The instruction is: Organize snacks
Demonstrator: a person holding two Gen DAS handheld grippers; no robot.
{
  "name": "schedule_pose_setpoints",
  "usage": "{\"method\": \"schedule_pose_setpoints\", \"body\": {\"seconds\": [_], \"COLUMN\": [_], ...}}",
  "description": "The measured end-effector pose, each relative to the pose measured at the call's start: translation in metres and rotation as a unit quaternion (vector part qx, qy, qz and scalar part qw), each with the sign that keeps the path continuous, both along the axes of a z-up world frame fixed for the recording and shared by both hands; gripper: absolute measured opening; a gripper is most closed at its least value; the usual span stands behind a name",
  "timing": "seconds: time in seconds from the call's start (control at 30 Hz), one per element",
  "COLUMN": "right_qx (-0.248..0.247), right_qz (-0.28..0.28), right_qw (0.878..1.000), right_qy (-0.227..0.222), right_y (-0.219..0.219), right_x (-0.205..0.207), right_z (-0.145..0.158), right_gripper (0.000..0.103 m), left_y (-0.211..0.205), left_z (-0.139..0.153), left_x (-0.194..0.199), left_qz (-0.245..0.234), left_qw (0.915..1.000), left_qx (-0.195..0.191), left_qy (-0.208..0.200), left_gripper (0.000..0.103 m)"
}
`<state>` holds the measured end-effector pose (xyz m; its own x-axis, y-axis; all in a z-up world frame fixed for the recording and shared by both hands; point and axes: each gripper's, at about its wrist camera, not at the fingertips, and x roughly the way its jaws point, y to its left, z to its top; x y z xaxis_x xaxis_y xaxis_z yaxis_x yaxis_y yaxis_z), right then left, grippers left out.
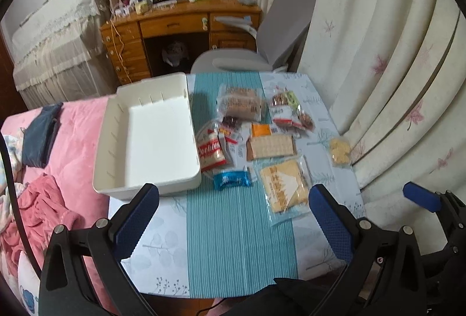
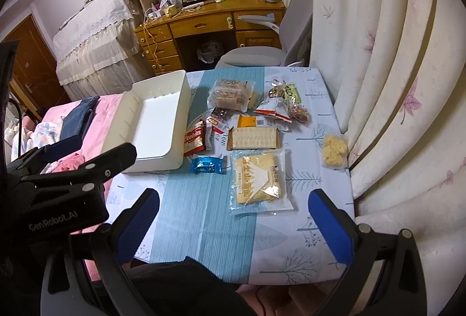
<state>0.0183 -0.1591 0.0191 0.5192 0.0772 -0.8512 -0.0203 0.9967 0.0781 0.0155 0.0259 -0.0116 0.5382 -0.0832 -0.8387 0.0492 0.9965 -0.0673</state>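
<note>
Across the middle of both frames sits the bench (image 1: 233, 228), draped in a pale leaf-print cloth with a teal striped runner down its centre. At centre left a white bin (image 1: 148, 138), a long open box, runs its long axis from lower left to upper right; nothing lies inside it. Just right of the bin the snacks are scattered: a red-and-white cookie packet (image 1: 211, 151) leaning against the bin's right wall, a small blue packet (image 1: 232, 179) below it, lying crosswise, and a brown cracker pack (image 1: 272, 146) with its long axis left to right. Below the crackers a clear bag of yellow cake (image 1: 284, 189) lies with its long side pointing toward the bottom of the frame. Farther up are a wrapped bread loaf (image 1: 241, 104) and a mixed nut packet (image 1: 289, 110), and a small bag of pale biscuits (image 1: 340, 152) rests alone near the curtain (image 1: 393, 68) at right. The left claw (image 1: 233, 217) hangs spread wide at the bottom of its view, gripping nothing, the cake bag between its fingers and a little above them. The right claw (image 2: 234, 220) is likewise spread and empty, the cake bag directly ahead of it.
</note>
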Motion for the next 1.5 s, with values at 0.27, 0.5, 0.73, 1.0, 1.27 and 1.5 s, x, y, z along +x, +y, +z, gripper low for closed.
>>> {"method": "schedule_pose_setpoints", "body": {"seconds": [0.27, 0.5, 0.73, 1.0, 1.27, 1.5], "right_qx": [-0.024, -0.017, 0.016, 0.075, 0.123, 0.129], "right_qz": [-0.057, -0.116, -0.136, -0.145, -0.184, -0.185], "right_qw": [0.998, 0.993, 0.990, 0.983, 0.965, 0.961], "right_qy": [0.004, 0.018, 0.041, 0.081, 0.139, 0.162], "right_y": [-0.007, -0.030, -0.063, -0.111, -0.168, -0.200], "right_x": [-0.006, -0.013, -0.002, 0.025, 0.058, 0.095], "right_z": [-0.014, -0.030, -0.045, -0.068, -0.112, -0.149], "right_gripper": [0.103, 0.103, 0.103, 0.103, 0.103, 0.102], "left_y": [0.010, 0.006, -0.008, -0.043, -0.080, -0.107], "left_z": [-0.039, -0.070, -0.083, -0.101, -0.136, -0.182], "left_x": [0.011, 0.016, 0.029, 0.056, 0.080, 0.105], "left_qz": [-0.023, -0.037, -0.028, 0.001, 0.035, 0.077], "left_qw": [0.9952, 0.9863, 0.9811, 0.9762, 0.9650, 0.9482], "left_qx": [-0.042, -0.064, -0.085, -0.082, -0.071, -0.063], "left_qy": [0.085, 0.148, 0.172, 0.200, 0.250, 0.302], "left_gripper": [0.102, 0.102, 0.102, 0.102, 0.102, 0.102]}}
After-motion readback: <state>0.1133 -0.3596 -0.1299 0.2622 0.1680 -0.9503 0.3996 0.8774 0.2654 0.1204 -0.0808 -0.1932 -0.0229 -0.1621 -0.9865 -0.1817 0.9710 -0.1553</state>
